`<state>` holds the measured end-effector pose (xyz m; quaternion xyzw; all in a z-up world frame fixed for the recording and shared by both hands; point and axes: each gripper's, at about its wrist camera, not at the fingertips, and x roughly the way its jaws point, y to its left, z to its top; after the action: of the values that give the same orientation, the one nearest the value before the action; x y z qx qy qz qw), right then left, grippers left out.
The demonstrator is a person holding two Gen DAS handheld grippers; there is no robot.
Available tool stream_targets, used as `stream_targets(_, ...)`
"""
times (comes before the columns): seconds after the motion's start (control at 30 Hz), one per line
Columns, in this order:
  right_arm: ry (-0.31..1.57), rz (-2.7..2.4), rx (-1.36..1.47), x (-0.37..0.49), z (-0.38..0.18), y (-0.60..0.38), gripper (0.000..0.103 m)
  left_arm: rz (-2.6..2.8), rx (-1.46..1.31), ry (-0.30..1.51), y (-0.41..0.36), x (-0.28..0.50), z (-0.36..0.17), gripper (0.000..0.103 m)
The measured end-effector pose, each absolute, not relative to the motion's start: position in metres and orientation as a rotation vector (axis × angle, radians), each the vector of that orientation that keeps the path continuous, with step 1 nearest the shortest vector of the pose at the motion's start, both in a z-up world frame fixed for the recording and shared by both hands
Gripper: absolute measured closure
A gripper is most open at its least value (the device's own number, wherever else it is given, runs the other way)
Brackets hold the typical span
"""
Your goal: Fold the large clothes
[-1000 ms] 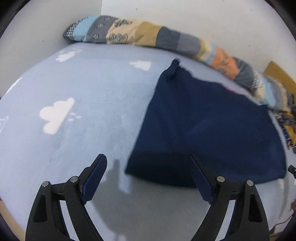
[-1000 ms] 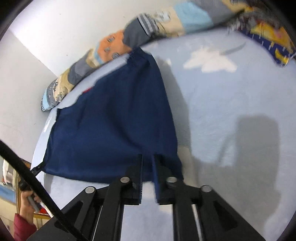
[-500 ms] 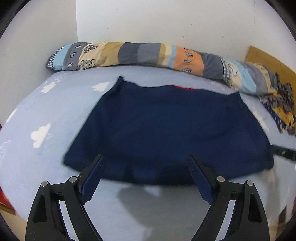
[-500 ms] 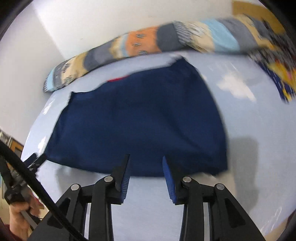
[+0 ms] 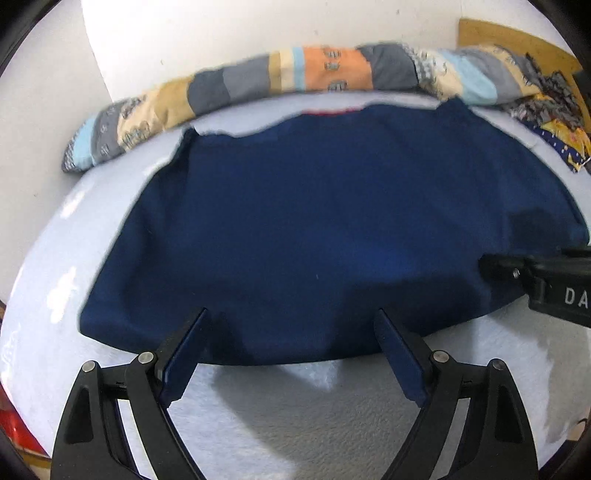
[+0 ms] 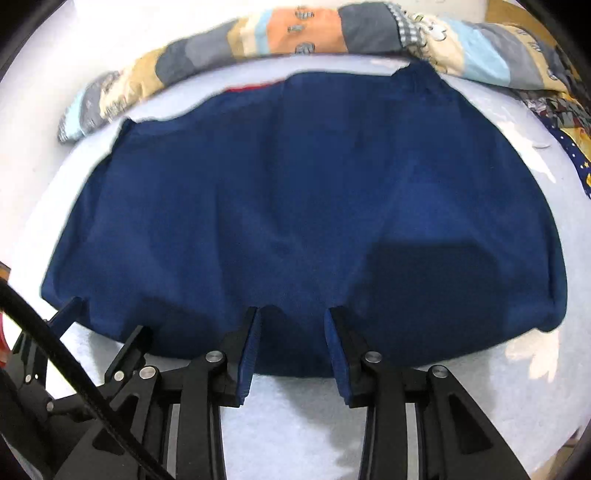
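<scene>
Both claws now face the garment (image 5: 332,229) hem, lower centre: left claw (image 5: 291,354) wide open, right claw (image 6: 291,343) just part-opened, empty; regrasp likely next.

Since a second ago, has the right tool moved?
Yes. The right tool has swung from the navy garment's right corner toward the middle of its near edge, jaws having just been opening, nothing gripped.

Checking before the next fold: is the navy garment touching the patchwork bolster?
Cannot tell. In both views the garment's far corner meets the bolster's outline, blurred.
</scene>
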<state>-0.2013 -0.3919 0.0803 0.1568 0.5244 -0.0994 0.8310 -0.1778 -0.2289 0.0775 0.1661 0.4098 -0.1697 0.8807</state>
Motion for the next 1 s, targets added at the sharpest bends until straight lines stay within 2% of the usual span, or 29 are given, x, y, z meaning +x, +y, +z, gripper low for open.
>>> stream_targets(0.23, 1.048, -0.259, 0.244, -0.221, 0.105, -0.416, 0.064, -0.315, 0.426, 0.725, -0.214, -0.191, 0.106, 0.014)
stream_targets(0.47, 1.16, -0.259, 0.314, -0.24, 0.083, -0.465, 0.064, -0.245, 0.406, 0.697, -0.187, -0.185, 0.107, 0.014)
stream_targets(0.7, 0.996, -0.335, 0.337, -0.251, 0.116, -0.482, 0.064, -0.228, 0.377, 0.686, -0.183, -0.178, 0.107, 0.014)
stream_targets(1.0, 1.101, -0.384, 0.409, -0.242, 0.087, -0.512, 0.064, -0.227, 0.371, 0.673, -0.183, -0.175, 0.107, 0.014)
